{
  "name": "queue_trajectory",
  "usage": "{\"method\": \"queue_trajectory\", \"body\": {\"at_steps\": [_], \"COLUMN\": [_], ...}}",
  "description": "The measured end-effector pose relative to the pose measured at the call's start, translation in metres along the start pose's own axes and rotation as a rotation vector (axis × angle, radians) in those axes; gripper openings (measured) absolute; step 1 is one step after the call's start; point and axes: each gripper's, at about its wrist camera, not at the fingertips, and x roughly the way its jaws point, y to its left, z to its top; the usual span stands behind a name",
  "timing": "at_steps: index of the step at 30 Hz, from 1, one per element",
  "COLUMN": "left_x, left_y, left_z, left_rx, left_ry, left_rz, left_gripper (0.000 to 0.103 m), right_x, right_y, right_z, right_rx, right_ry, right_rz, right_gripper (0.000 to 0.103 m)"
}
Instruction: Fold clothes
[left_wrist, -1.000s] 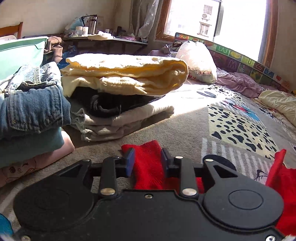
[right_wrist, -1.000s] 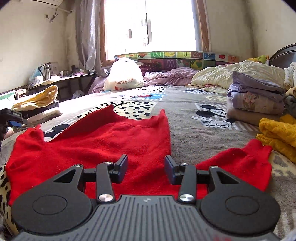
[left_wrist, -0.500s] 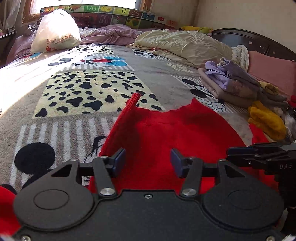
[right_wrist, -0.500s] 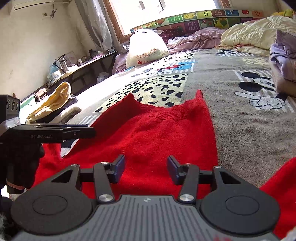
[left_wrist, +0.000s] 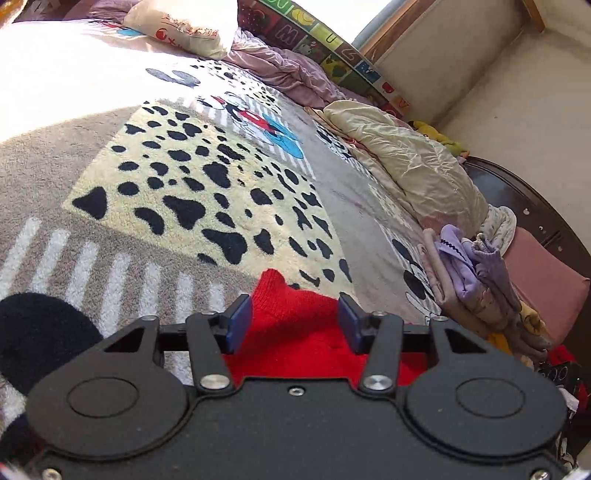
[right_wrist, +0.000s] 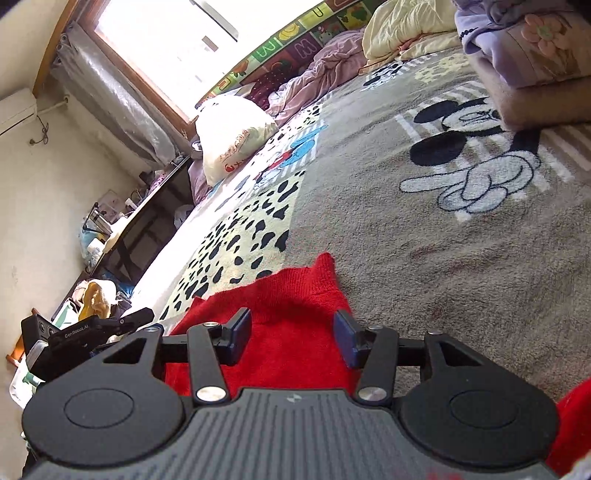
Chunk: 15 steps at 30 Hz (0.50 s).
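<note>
A red knit garment (left_wrist: 295, 332) lies flat on the patterned blanket. In the left wrist view one of its corners pokes out just beyond my left gripper (left_wrist: 293, 325), which stands open low over the cloth. In the right wrist view the red garment (right_wrist: 288, 325) shows another far corner ahead of my right gripper (right_wrist: 291, 336), also open and just above the cloth. The left gripper's body (right_wrist: 88, 332) appears at the left edge of the right wrist view. Neither gripper holds anything.
The cartoon blanket (left_wrist: 184, 184) covers the bed. A folded purple and beige pile (left_wrist: 476, 280) lies at the right, a cream quilt (left_wrist: 399, 155) and a white bag (right_wrist: 232, 136) near the window. A dark side table (right_wrist: 147, 221) stands left of the bed.
Both grippers have tilted and moved forward toward the garment's far edge, so less red cloth shows ahead of them. Both stay open.
</note>
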Motion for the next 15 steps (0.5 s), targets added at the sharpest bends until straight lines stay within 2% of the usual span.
{"method": "queue_trajectory", "body": {"at_steps": [2,3,6,7,8,9,13,15], "left_x": [0.008,0.015,0.034,0.040,0.041,0.040,0.033,0.024], "left_y": [-0.007,-0.005,0.008,0.017,0.023,0.027,0.032,0.031], "left_z": [-0.001,-0.002,-0.008,-0.010,-0.010,-0.008,-0.008,-0.009], "left_rx": [0.013,0.001,-0.062,-0.099,-0.125,-0.154,-0.226,-0.263], "left_ry": [0.015,0.027,0.056,0.060,0.056,0.063,0.053,0.030], "left_rz": [-0.029,-0.012,0.040,0.051,0.035,0.023,0.001,-0.003], "left_gripper": [0.049,0.050,0.050,0.048,0.048,0.048,0.048,0.050], "right_x": [0.013,0.022,0.048,0.055,0.057,0.058,0.052,0.038], "right_y": [0.005,0.005,-0.006,-0.015,-0.020,-0.025,-0.024,-0.017], "right_z": [0.010,0.015,0.025,0.026,0.025,0.025,0.023,0.024], "right_rx": [0.001,0.003,0.041,0.070,0.092,0.113,0.124,0.117], "right_ry": [0.015,0.022,0.047,0.060,0.055,0.045,0.039,0.012], "right_rz": [0.034,0.041,-0.020,-0.051,-0.051,-0.044,-0.045,-0.054], "right_gripper": [0.051,0.051,0.050,0.043,0.036,0.036,0.036,0.041]}}
